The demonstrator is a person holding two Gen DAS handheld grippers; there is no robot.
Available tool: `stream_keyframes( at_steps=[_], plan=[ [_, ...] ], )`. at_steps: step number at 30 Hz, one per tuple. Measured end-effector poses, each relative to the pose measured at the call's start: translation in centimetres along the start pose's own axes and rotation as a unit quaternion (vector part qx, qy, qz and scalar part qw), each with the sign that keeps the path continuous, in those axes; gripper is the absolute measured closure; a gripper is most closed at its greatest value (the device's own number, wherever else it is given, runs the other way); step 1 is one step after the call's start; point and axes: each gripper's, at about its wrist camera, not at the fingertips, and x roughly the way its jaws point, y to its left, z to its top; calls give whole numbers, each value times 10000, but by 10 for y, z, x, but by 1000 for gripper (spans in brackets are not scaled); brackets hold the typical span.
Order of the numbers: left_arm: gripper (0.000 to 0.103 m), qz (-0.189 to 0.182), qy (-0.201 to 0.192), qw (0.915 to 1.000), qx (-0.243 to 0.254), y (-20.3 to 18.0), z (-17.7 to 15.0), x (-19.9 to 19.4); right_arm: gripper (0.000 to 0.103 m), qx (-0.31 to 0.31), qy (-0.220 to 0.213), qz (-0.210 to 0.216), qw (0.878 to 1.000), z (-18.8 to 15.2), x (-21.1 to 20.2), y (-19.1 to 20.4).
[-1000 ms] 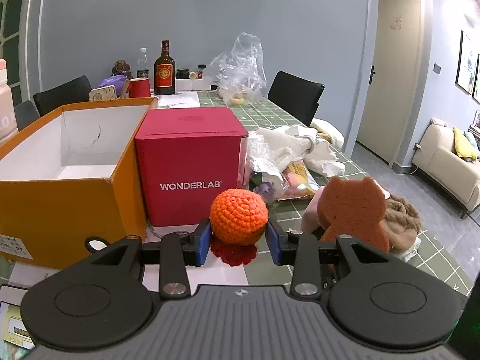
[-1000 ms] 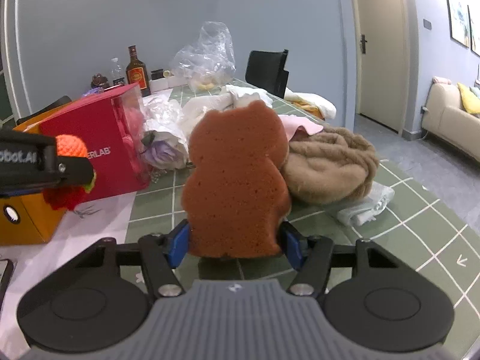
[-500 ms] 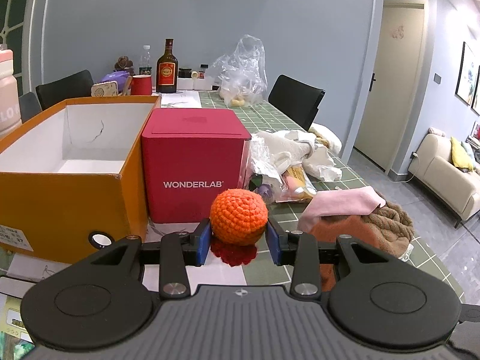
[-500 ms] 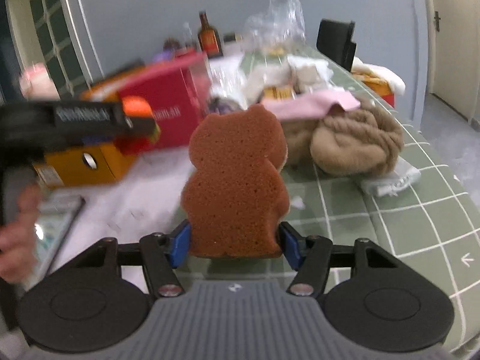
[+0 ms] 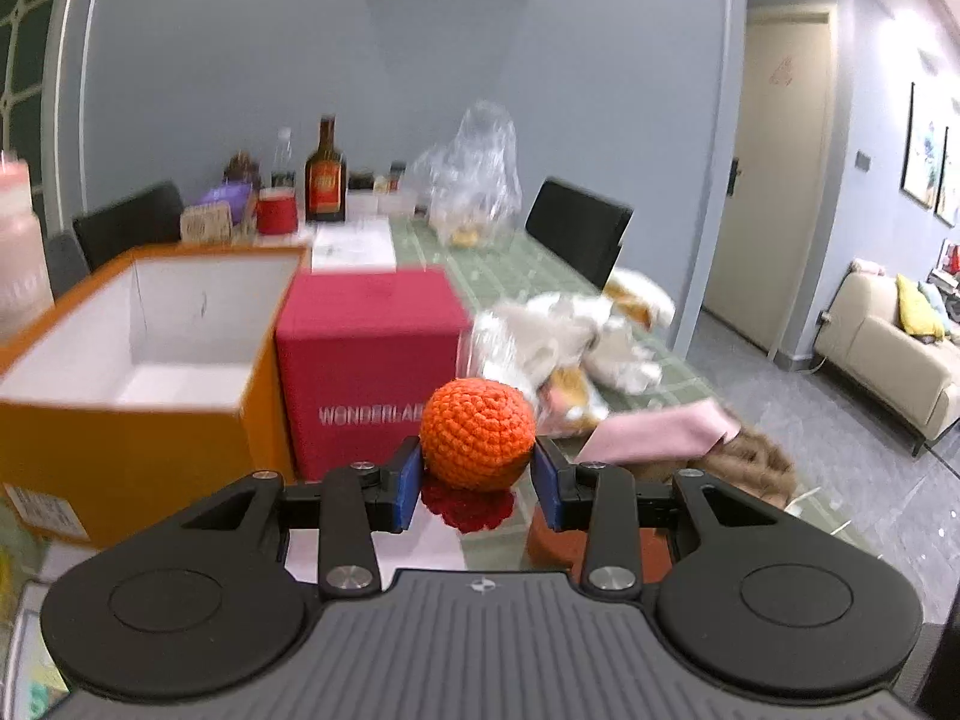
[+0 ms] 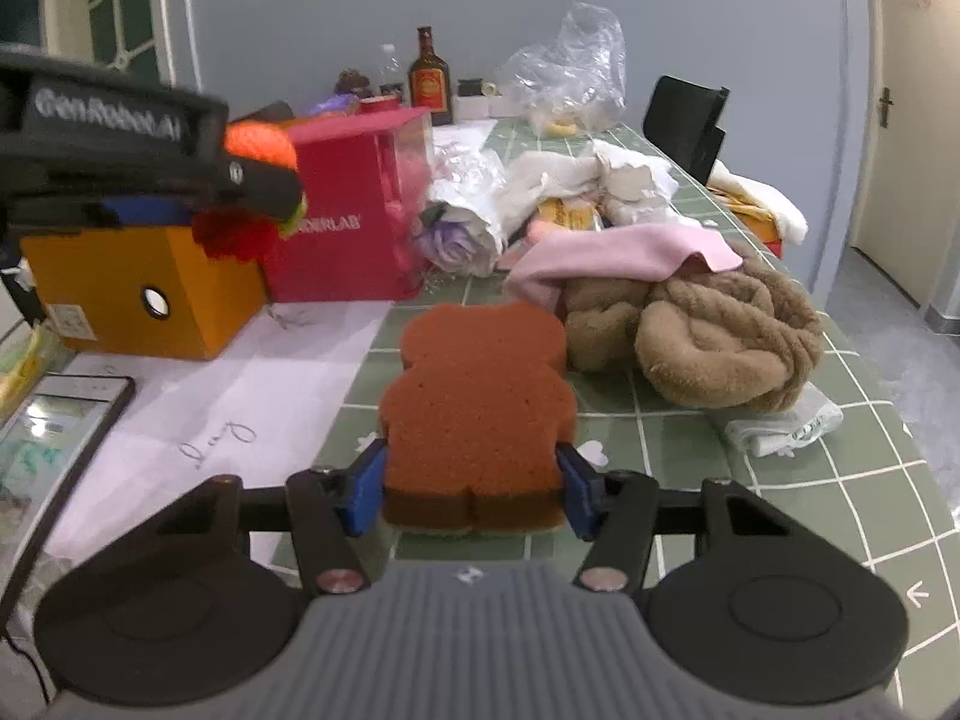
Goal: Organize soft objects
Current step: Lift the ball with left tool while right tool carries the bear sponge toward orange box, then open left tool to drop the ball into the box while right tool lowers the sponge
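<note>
Tilting forward and downward over the green checked table (image 6: 750, 456), the right gripper (image 6: 471, 483) holds the brown bear-shaped sponge (image 6: 477, 402) by its lower body, blue pads pressed against both flanks, jaws having just closed a little further on it; the sponge leans away from the camera, ears toward the far end of the table, its porous rust-brown face up and a paler layer showing along its bottom edge; up at the left in the right wrist view, the left gripper (image 5: 477, 480) hangs above the table near the orange cardboard box (image 5: 144, 420), angled gently down, its pads clamped on the orange crocheted ball (image 5: 477, 435), which is round, tightly stitched, and carries a dark red crocheted piece (image 5: 468, 507) hanging beneath it. Ordered by size, the open orange box with its white inside sits at the left; the red WONDERLAB box (image 5: 366, 360) stands just beside it on the right; a crumpled brown fleecy towel (image 6: 714, 342) lies right of the sponge; a pink cloth (image 6: 624, 252) drapes across the towel's far side; a phone (image 6: 48, 420) lies at the near left edge on white paper.
</note>
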Motion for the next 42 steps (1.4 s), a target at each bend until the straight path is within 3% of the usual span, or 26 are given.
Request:
stream_keyframes(
  at_steps=[6,10,17,24,30,35,42],
  plan=[
    [59,-123,-372,9992,-51,1,25,-29,46,299,-489,503,9971,18,-32,-6],
    [59,-198,-569,9970,-493,30,42,-48,46,386,-988,996,9894,45,-52,1],
    [59,846,-919,9860,-1104,96,58,-66,46,411,-1508,1786,9714,99,-51,37],
    [59,1605,-998,9626,-1942,162,60,-38,46,849,-1152,2590,9552,141,10,88],
    [59,2093,-569,9565,-1953,188,53,3,46,470,-937,2405,9650,149,57,136],
    [59,2230,-352,9581,-1762,191,44,23,46,348,-677,2250,9714,148,86,142],
    [59,2612,-186,9541,-1457,188,37,39,46,66,-634,2165,9742,146,100,143]
  ],
)
